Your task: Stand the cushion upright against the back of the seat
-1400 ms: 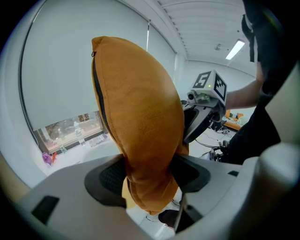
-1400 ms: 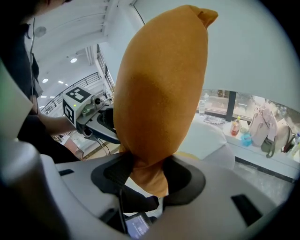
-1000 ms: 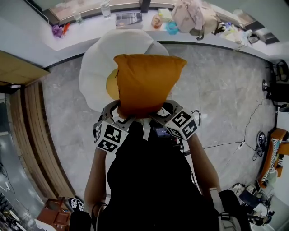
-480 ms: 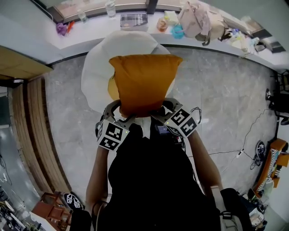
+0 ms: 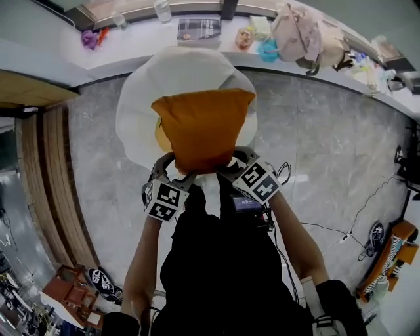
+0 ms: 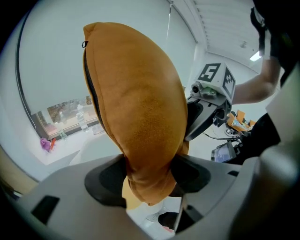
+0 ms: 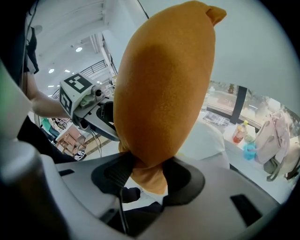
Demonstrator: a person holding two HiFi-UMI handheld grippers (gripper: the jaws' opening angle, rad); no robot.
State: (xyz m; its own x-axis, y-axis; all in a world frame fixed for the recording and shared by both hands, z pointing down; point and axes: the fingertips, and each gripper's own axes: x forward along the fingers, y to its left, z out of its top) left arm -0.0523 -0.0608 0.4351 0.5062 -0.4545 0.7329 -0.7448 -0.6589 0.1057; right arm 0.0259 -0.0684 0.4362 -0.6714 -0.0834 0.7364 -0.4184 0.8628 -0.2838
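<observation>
Closest in, your black-clad torso and bare forearms are filling the lower part of the head view, and just past them you are holding both tools out side by side. Your left gripper (image 5: pixel 172 163) is pinching the lower left corner of the plump orange suede-like cushion (image 5: pixel 203 125) — its dark pads are pressing into the bunched fabric from both sides. Your right gripper (image 5: pixel 235 161) is squeezing the lower right corner the same way, jaws clamped on the cloth with a fold hanging out beneath them. You are carrying the cushion standing on its lower edge, with its top rising away from you and a dark zip running up the side nearest the left gripper's camera. It is sitting over the rounded white upholstered seat (image 5: pixel 141 98), which is spreading out beyond it — whether the two are touching cannot be told. A sliver of something yellow (image 5: pixel 159 130) is peeking out at the cushion's left edge. Grey marbled floor (image 5: pixel 315 144) is stretching around the seat, with wooden slats (image 5: pixel 49 177) running along the left. Farthest off, a long white ledge (image 5: pixel 125 43) is carrying a clear bottle (image 5: pixel 162 9), a teal object (image 5: pixel 268 50) and a pale pink backpack (image 5: pixel 298 33).
</observation>
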